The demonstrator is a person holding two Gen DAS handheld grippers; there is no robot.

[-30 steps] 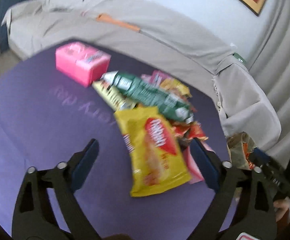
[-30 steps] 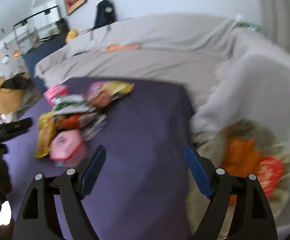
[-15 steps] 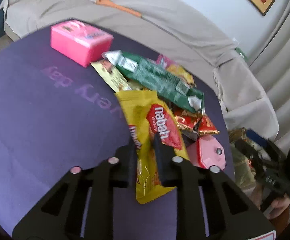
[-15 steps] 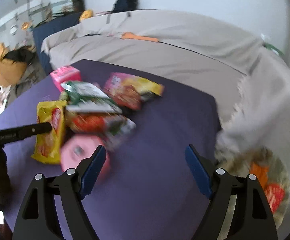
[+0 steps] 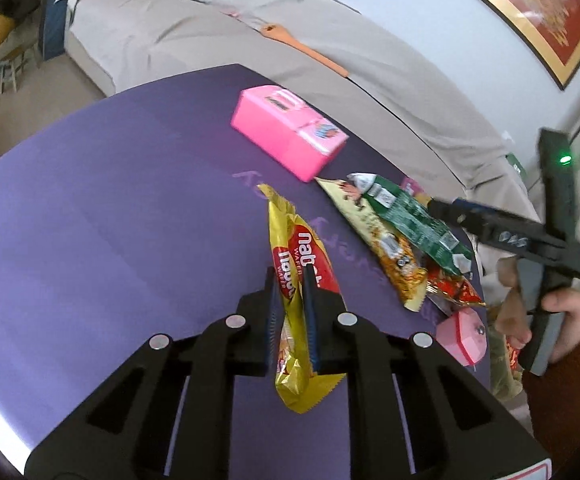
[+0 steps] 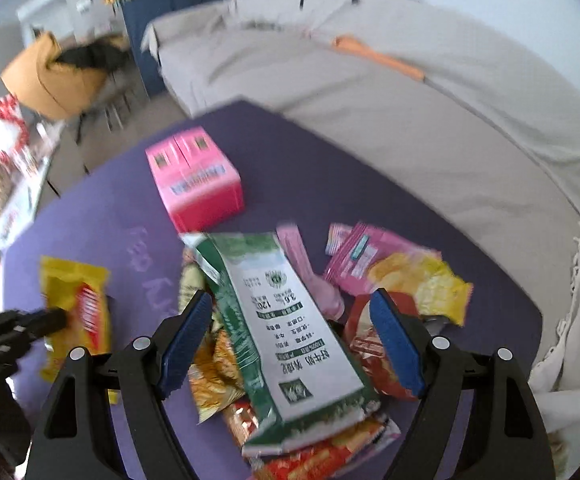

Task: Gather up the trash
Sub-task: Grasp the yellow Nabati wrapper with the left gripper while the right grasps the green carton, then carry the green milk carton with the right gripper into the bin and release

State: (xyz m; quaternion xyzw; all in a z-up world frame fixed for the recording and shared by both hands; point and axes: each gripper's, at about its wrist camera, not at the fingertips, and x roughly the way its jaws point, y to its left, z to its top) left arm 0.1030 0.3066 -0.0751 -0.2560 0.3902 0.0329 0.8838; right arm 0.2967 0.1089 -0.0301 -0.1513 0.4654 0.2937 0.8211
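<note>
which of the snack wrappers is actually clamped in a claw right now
The yellow wafer wrapper with the red label: the left claw is shut on it. The green wrapper only lies on the pile between the right claw's open fingers.

Yellow wafer wrapper (image 5: 296, 304) middle hidden between left gripper (image 5: 290, 280) fingers; right-wrist view motion-blurred (pink box (image 6: 196, 178) print unreadable); snack pile (image 6: 290, 360) lower layers covered by green-white packet (image 6: 282, 320); pile bottom cut off.

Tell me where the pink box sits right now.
The pink box sits on the purple table at its far side near the sofa, just behind the green packet and the wrapper pile.
</note>
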